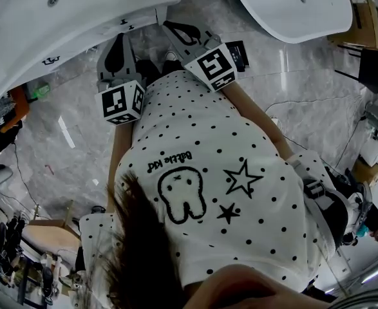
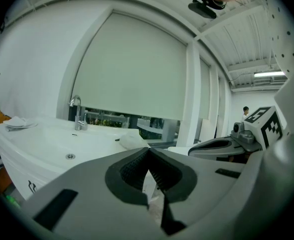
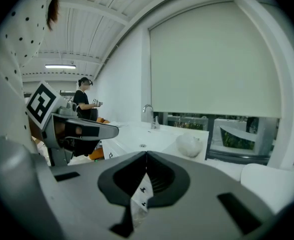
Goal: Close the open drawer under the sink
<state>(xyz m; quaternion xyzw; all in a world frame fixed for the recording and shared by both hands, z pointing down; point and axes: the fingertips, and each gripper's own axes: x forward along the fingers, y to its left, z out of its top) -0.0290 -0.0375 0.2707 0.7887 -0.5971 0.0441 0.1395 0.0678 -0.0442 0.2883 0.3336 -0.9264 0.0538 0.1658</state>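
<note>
Holding: each hand carries a hand-held gripper out in front of a white dotted shirt [image 1: 240, 147]. The two are side by side and apart, above a grey marble floor [image 1: 66, 140].
Left hand-held gripper [image 2: 148, 153]: the jaws are pressed together at the tips with nothing between them. The sink unit lies ahead and to its left.
Right hand-held gripper [image 3: 145, 158]: the jaws are likewise together and empty. Through a thin slit behind the tips a strip of white shows.
Cabinet front [image 1: 85, 37]: plain glossy white, curving away under the sink, with small dark marks low on it. It is near the left hand-held gripper's tips.
Drawer: somewhere in that front under the sink. No view shows its outline or how far it stands out.
Desk [image 2: 101, 139]: a white top over the front.
Sink [image 2: 41, 139]: a shallow white basin with a round metal drain.
White lump [image 3: 189, 145]: at the desk's right end.
Faucet [image 2: 77, 115]: chrome, upright at the desk's back edge.
Blind [image 2: 136, 69]: pale, drawn down over the window behind.
Person [image 3: 84, 104]: standing far off, beyond the left hand-held gripper.
</note>
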